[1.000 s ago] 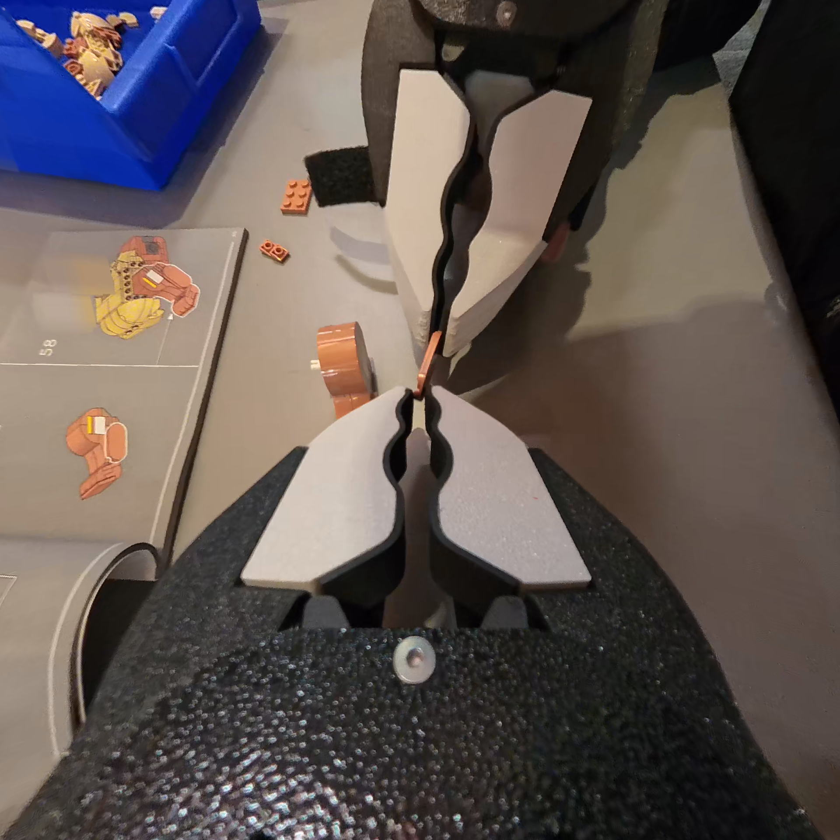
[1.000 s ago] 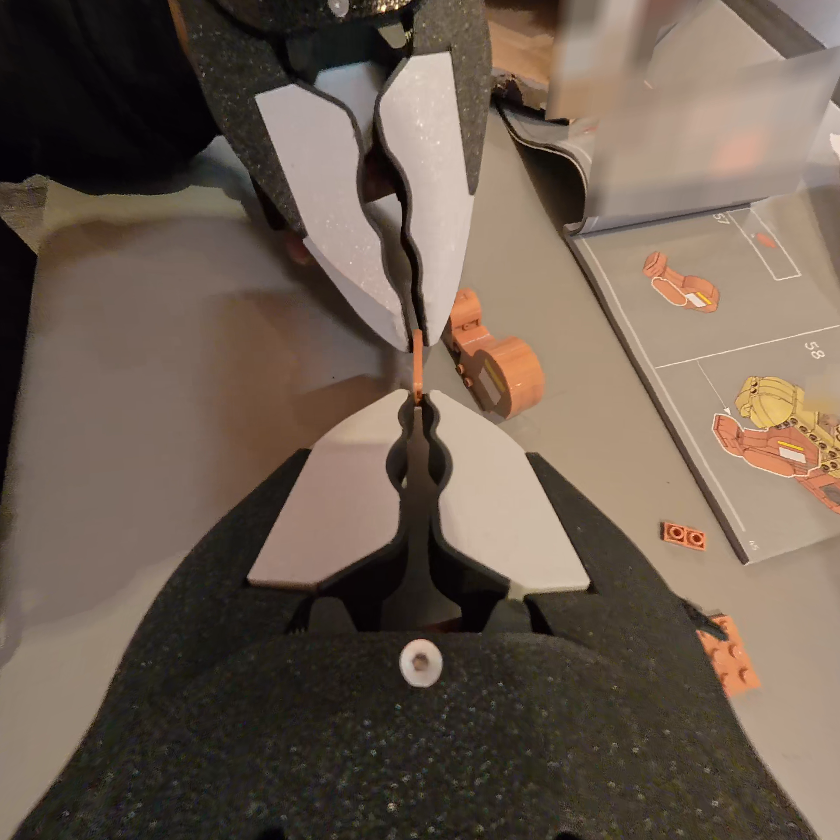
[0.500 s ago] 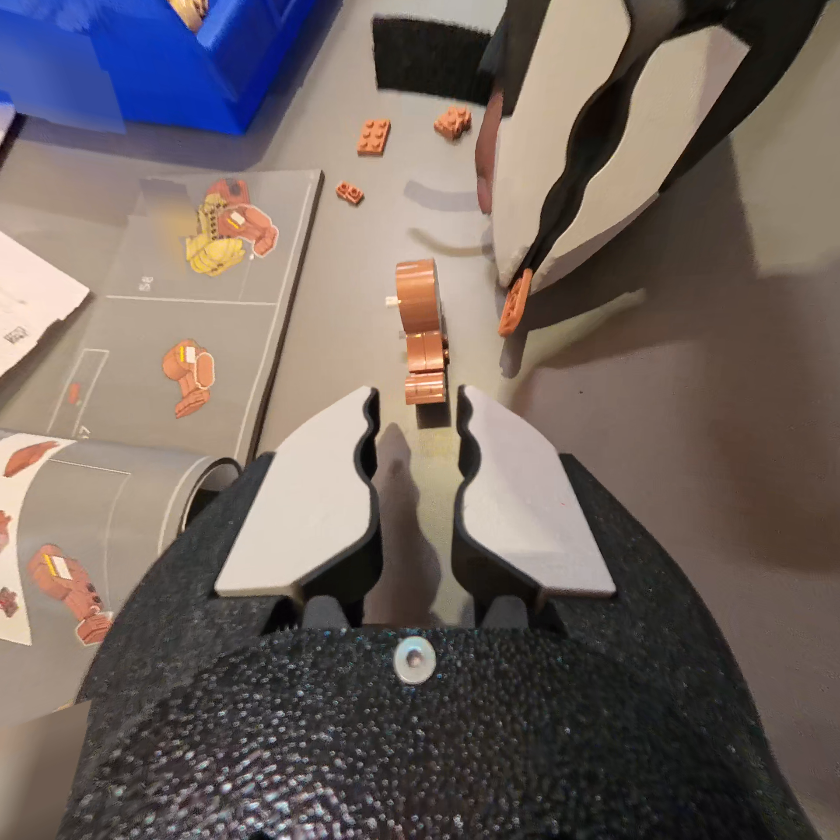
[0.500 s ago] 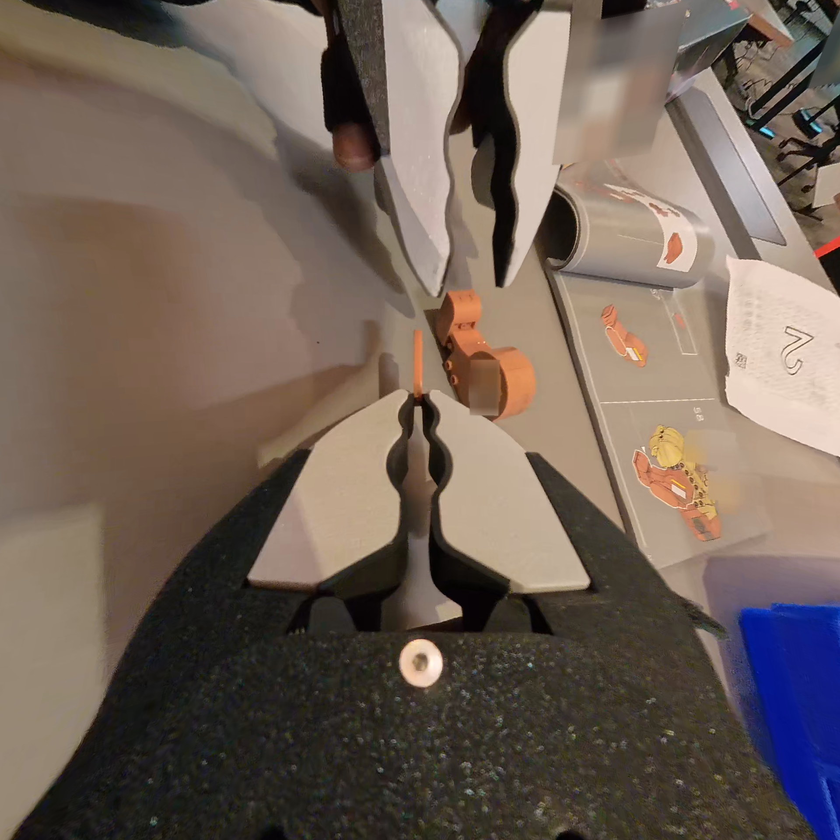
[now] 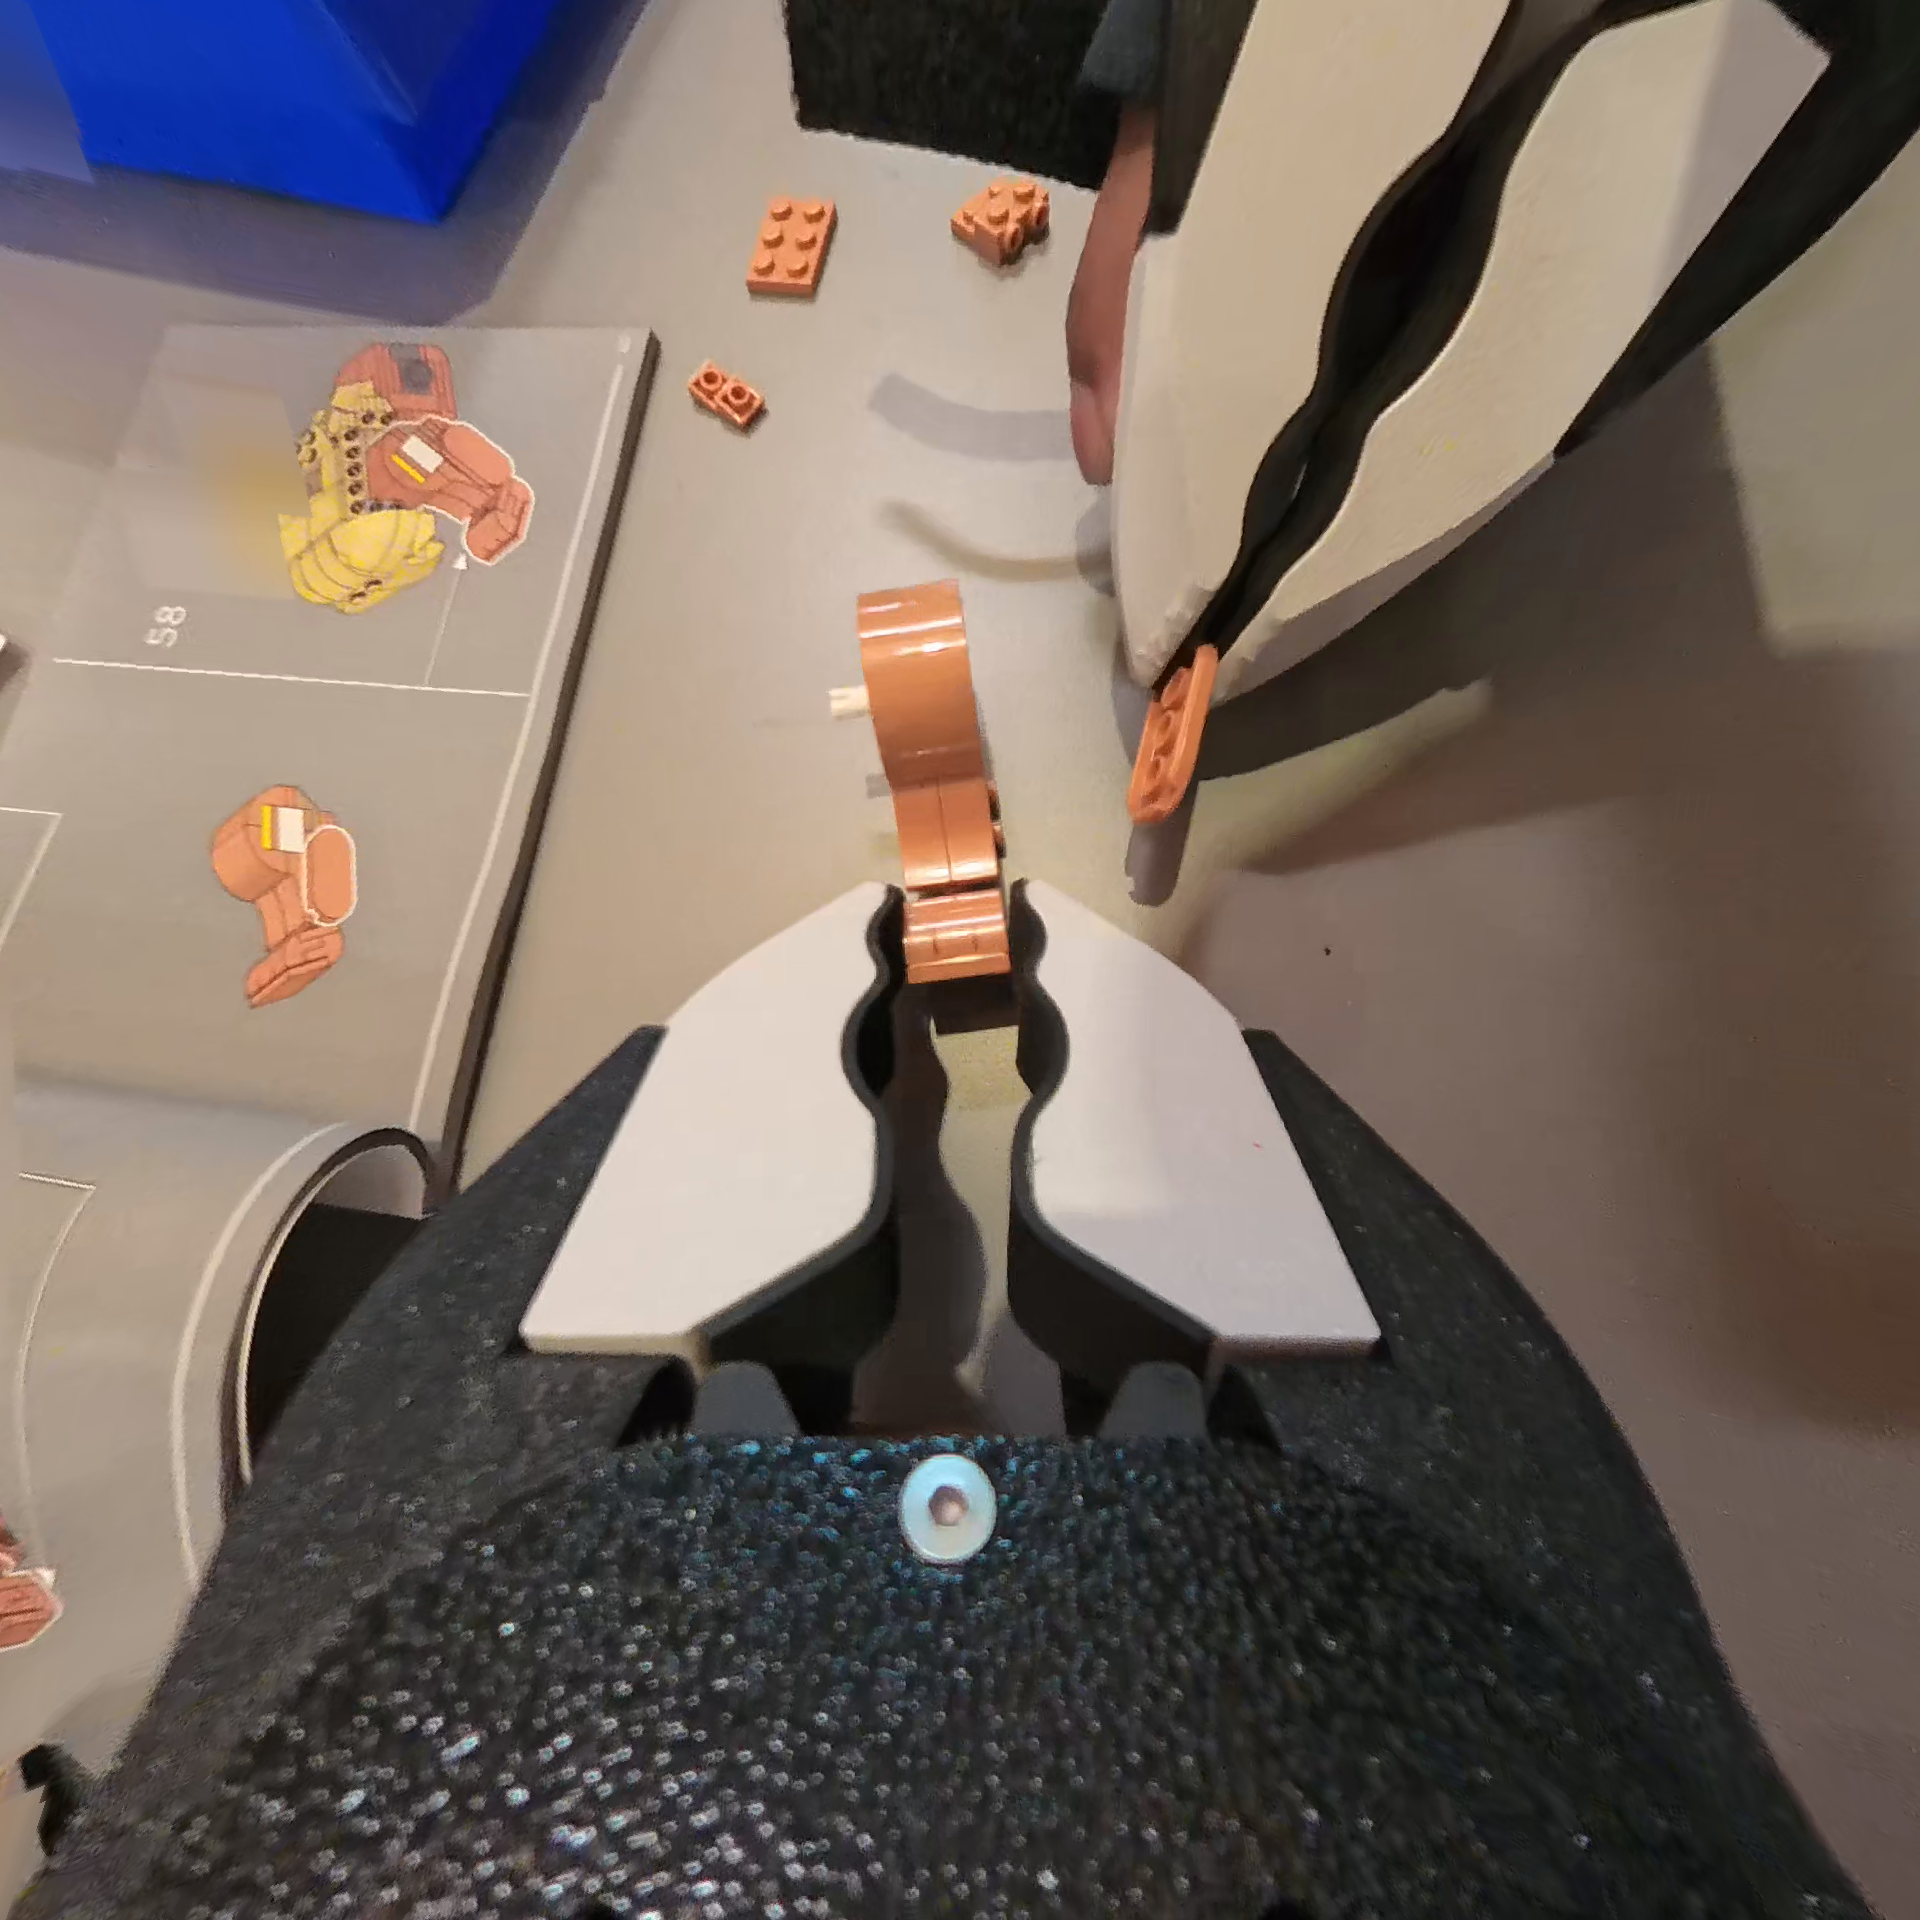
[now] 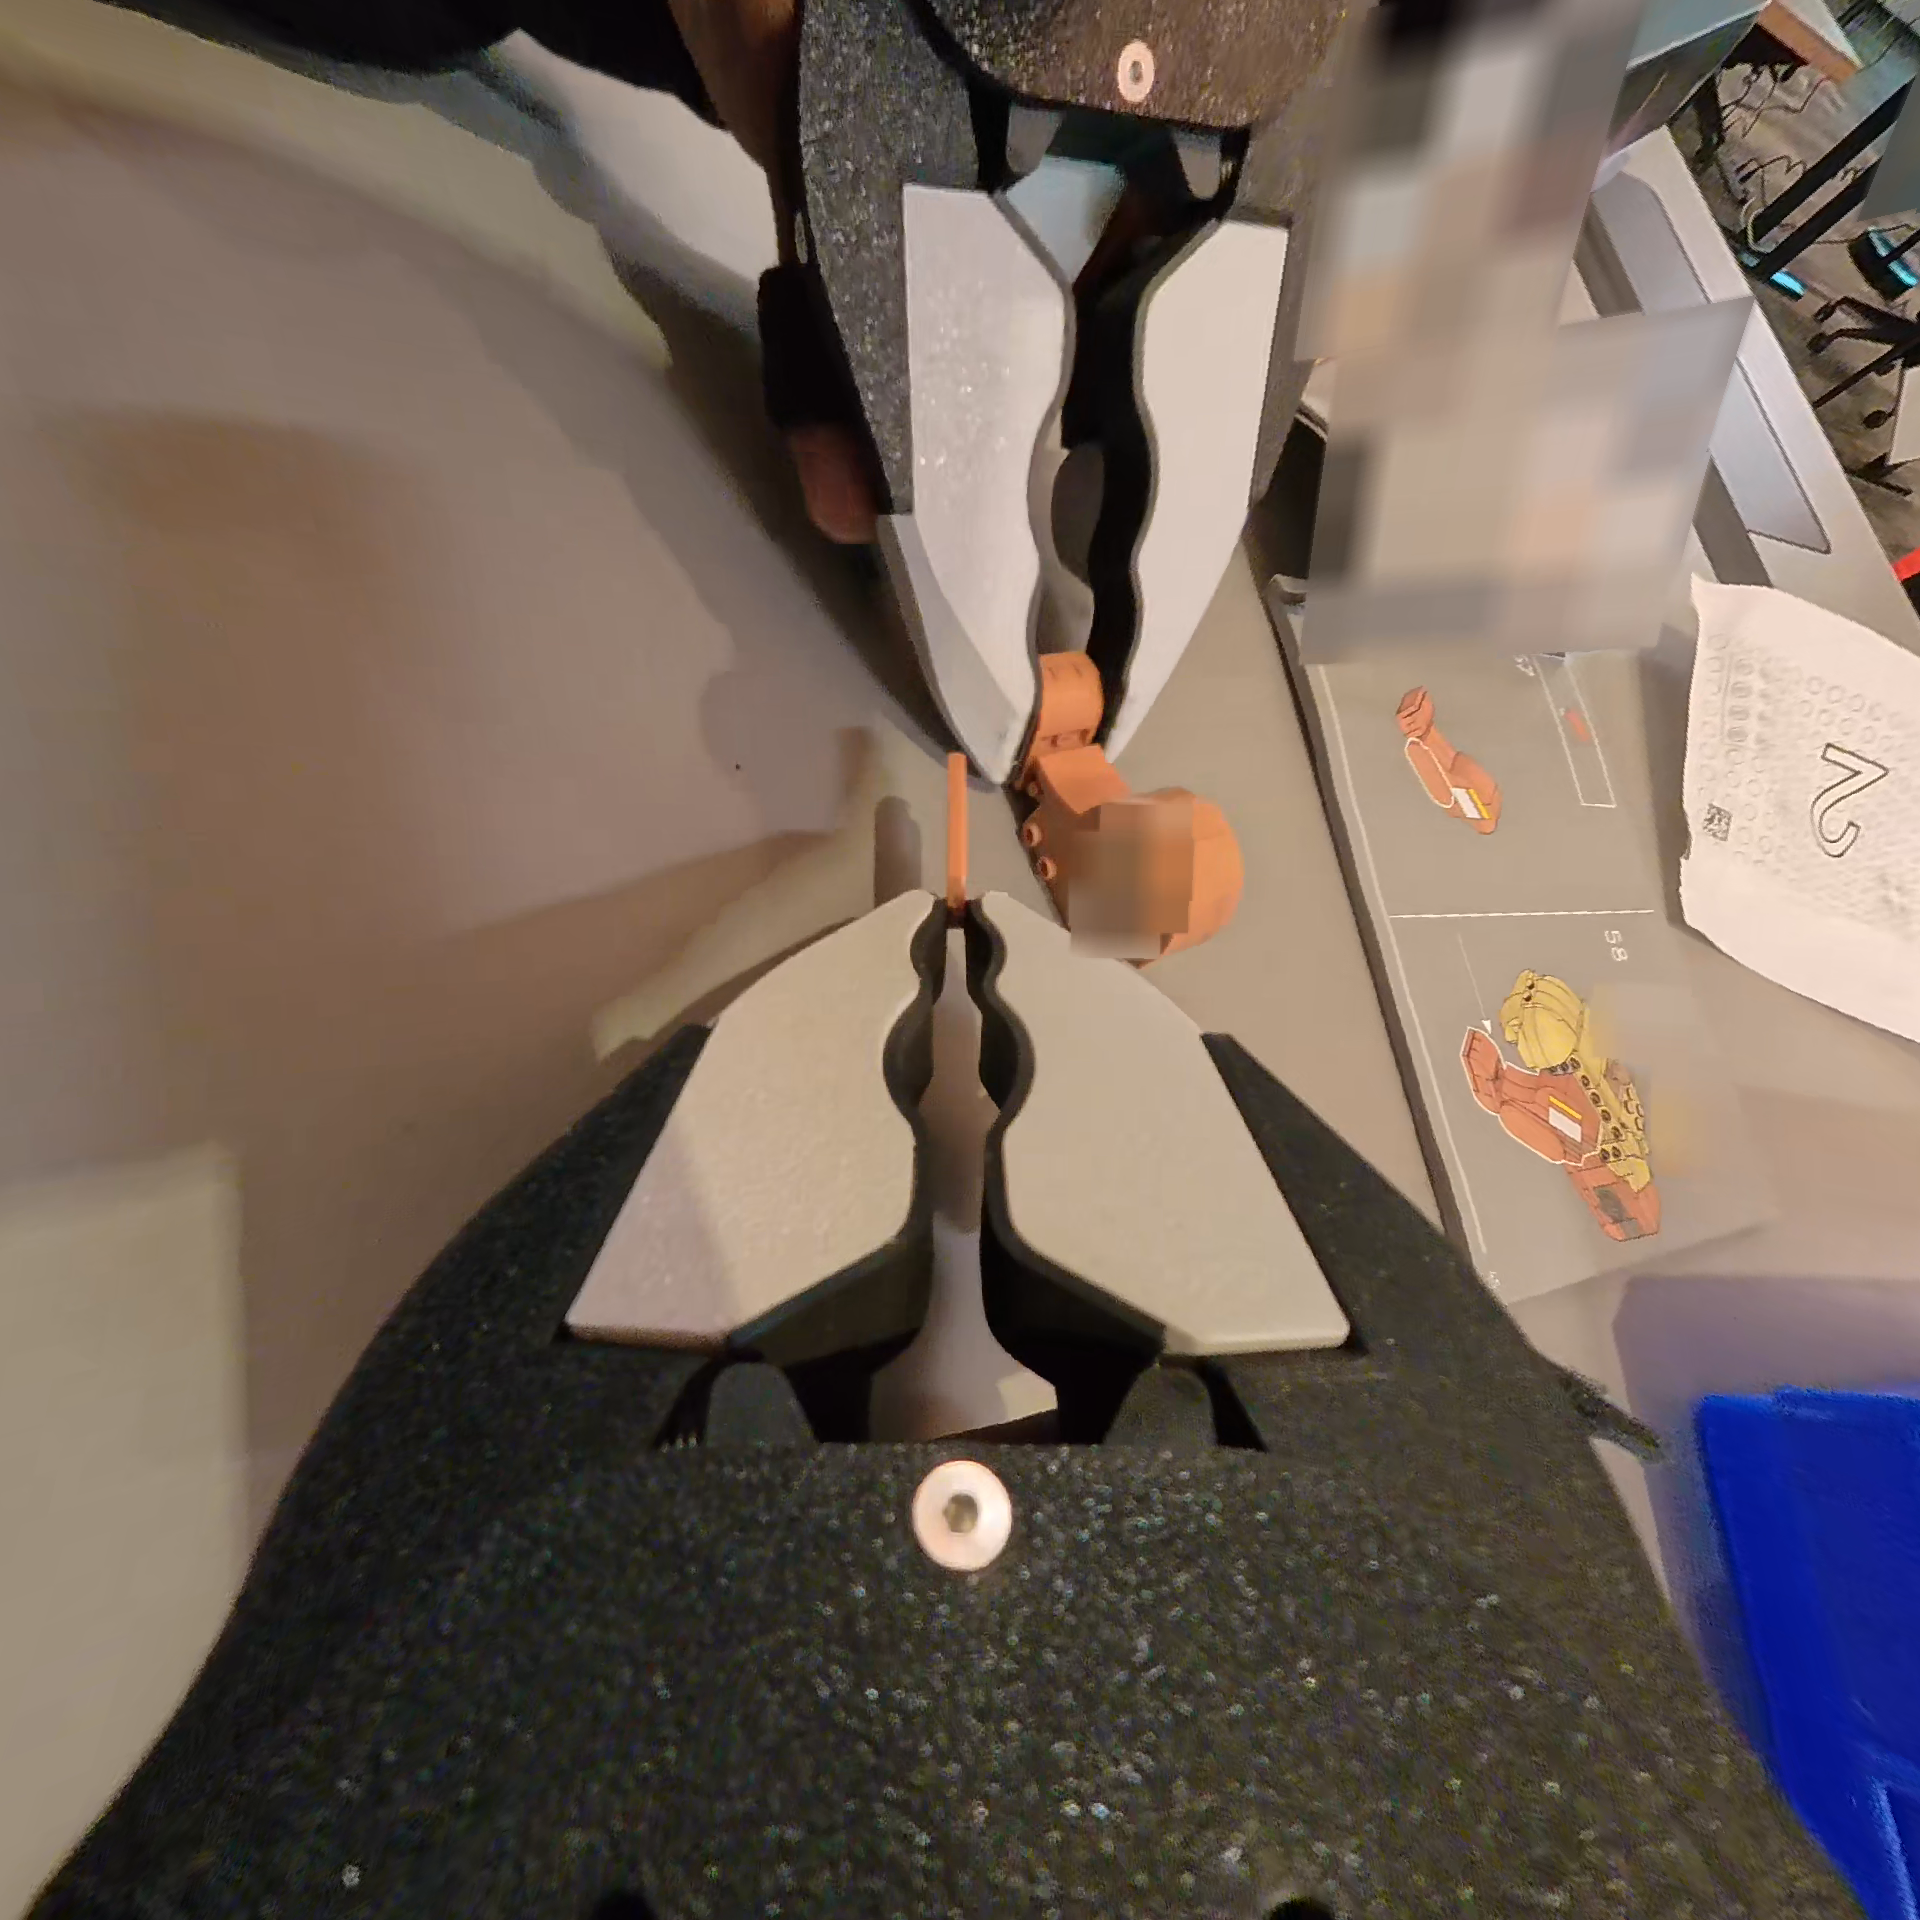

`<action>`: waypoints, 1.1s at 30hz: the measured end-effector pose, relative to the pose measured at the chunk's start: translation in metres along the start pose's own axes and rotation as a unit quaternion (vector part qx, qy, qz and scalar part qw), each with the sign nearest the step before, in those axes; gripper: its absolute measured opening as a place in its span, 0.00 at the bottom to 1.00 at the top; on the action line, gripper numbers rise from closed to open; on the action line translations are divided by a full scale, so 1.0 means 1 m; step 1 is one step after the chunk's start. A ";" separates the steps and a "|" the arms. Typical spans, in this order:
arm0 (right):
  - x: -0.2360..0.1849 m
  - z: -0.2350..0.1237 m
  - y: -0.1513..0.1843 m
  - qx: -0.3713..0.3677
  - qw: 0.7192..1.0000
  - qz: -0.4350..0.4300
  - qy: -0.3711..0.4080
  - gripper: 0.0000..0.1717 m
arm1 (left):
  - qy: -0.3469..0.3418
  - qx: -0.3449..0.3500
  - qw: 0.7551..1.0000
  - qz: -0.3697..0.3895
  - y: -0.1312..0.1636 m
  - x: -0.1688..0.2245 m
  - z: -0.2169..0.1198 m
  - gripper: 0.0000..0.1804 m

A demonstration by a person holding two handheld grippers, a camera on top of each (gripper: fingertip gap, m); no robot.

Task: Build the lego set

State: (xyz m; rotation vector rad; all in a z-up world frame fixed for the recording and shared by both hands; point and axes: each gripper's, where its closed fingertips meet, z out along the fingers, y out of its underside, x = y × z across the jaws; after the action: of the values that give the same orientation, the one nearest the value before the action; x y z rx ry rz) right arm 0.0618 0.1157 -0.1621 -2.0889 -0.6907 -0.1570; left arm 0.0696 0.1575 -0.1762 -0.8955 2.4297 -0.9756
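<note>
So near the bottom of the left wrist view, the left tongs [image 5: 956, 940] are narrowed around the small block end of a brown brick-built arm piece [image 5: 925, 727]. Both pads look snug on its sides, so I'd call it gripped, probably to keep it from sliding on the gray counter [image 5: 1507, 1039]. The rest of it, with a rounded shoulder end and a little white pin sticking out, runs up toward mid-frame. Just right of that, the right tongs [image 5: 1184, 686] come down from the upper right, pinched shut on a thin orange rounded plate [image 5: 1169, 743]. The plate hangs edge-down just beside the arm piece, not touching it. My guess is it's held by one end so its free face stays open. Left of the frame is an open instruction booklet [image 5: 312, 727], and farther up there are three loose brown bricks [image 5: 790, 244] and a blue bin [image 5: 260, 94] in the top left corner.
</note>
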 end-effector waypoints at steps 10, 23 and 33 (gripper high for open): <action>0.001 0.001 0.005 -0.018 1.000 0.010 -0.006 0.02 | 0.021 0.048 0.999 -0.005 -0.017 0.008 -0.006 0.10; 0.006 0.001 0.006 -0.020 0.999 0.009 0.023 0.02 | 0.044 0.065 0.997 -0.014 -0.021 0.015 -0.006 0.10; 0.013 0.000 0.009 -0.027 0.998 0.041 0.039 0.02 | 0.015 0.065 0.998 0.002 -0.025 0.011 -0.005 0.10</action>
State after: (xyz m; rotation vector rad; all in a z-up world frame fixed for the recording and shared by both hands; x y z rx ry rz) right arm 0.0772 0.1169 -0.1637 -2.1463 -0.5591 -0.2129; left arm 0.0687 0.1386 -0.1561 -0.8371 2.3593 -1.1398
